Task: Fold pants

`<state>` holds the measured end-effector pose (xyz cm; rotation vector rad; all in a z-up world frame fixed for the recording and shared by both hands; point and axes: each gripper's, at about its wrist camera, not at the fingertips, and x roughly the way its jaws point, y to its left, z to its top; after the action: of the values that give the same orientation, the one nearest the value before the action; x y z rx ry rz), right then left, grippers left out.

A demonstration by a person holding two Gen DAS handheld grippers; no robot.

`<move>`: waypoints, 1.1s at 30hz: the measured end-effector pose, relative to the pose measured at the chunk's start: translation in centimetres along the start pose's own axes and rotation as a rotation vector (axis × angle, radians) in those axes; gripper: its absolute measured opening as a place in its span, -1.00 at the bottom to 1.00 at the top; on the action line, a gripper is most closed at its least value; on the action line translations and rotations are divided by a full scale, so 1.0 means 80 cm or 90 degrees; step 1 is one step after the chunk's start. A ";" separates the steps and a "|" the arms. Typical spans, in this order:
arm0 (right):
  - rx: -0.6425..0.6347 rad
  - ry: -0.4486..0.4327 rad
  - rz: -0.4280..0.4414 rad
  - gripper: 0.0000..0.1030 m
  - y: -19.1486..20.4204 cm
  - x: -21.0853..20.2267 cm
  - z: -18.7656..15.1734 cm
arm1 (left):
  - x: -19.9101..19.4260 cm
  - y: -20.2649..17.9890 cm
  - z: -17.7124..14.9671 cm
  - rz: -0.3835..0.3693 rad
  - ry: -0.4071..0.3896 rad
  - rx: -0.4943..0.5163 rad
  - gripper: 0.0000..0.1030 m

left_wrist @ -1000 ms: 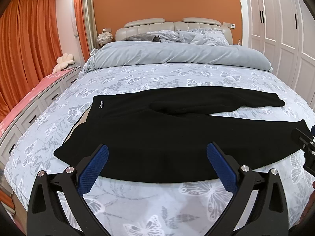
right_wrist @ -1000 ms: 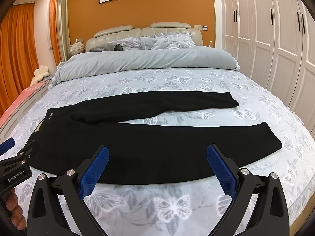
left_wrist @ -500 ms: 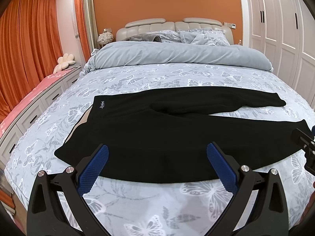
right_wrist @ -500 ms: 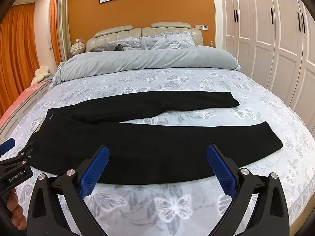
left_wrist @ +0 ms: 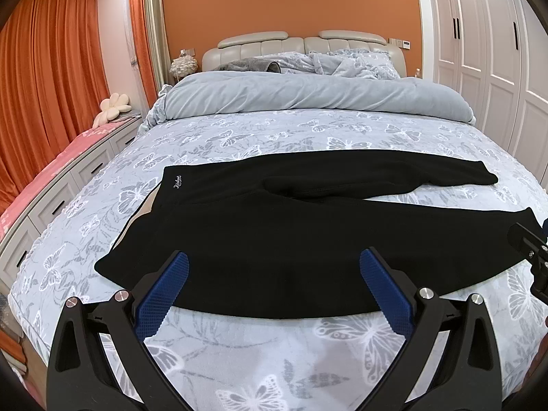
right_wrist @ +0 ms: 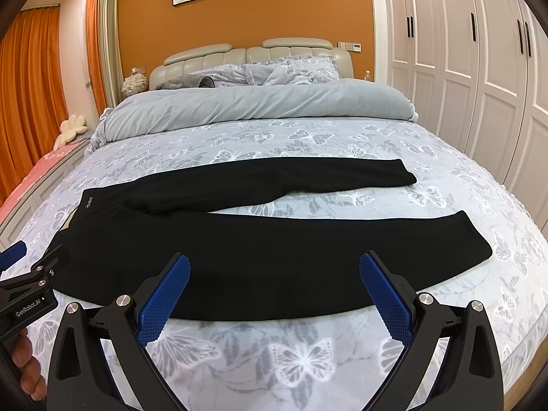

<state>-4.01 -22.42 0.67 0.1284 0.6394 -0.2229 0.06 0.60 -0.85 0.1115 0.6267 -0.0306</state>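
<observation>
Across the bed, on its butterfly-print cover, the black pants lie flat and sideways, waistband toward the left and both legs running to the right. A small white logo sits near the waistband's far corner. The far leg lies angled away from the near one, so a wedge of cover shows between the two cuffs.

The left tool hangs over the near edge of the pants toward the waist end, its blue pads spread wide and holding nothing. The right tool hangs over the near leg, likewise spread and empty. Neither one touches the fabric.

A grey duvet is bunched at the head of the bed below the padded headboard. White wardrobe doors line the right wall.
</observation>
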 end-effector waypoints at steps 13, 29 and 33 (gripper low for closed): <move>-0.001 0.001 -0.001 0.90 0.001 0.001 -0.001 | 0.000 0.000 0.000 0.001 -0.001 0.000 0.91; 0.025 0.085 0.055 0.90 -0.078 0.052 0.041 | 0.037 0.066 0.033 -0.088 0.054 -0.058 0.91; 0.009 0.111 0.008 0.90 -0.150 0.109 0.087 | 0.098 0.135 0.086 -0.083 0.082 -0.093 0.91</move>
<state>3.85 -36.78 0.38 0.1664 0.8096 -0.2051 11.11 10.60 1.12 -0.0696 0.7621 -0.1045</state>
